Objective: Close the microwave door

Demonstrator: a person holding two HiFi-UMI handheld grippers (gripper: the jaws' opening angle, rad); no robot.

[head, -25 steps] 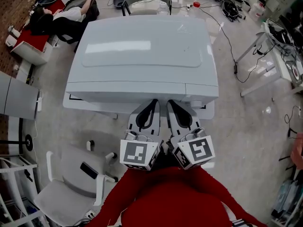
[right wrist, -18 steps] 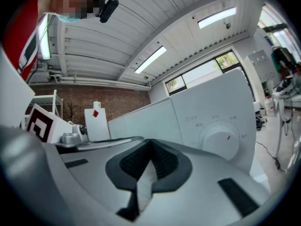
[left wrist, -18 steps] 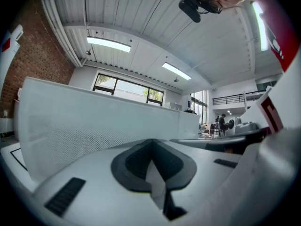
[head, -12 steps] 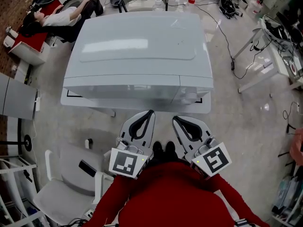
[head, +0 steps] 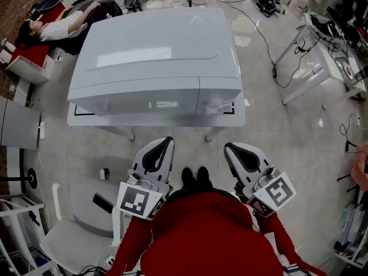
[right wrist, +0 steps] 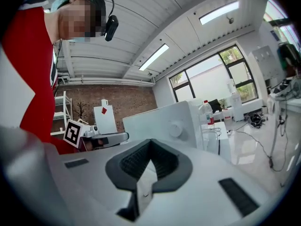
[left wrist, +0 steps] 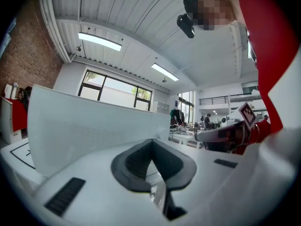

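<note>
White microwave (head: 152, 56) shut, front foreshortened

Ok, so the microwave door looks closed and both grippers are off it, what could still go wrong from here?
1. The door lies flush on the microwave, but no view proves that it latched; it might spring open.
2. The white chair stands close beside the left gripper; a step back could knock it.
3. A black cable trails over the floor right of the table: a trip hazard.
</note>
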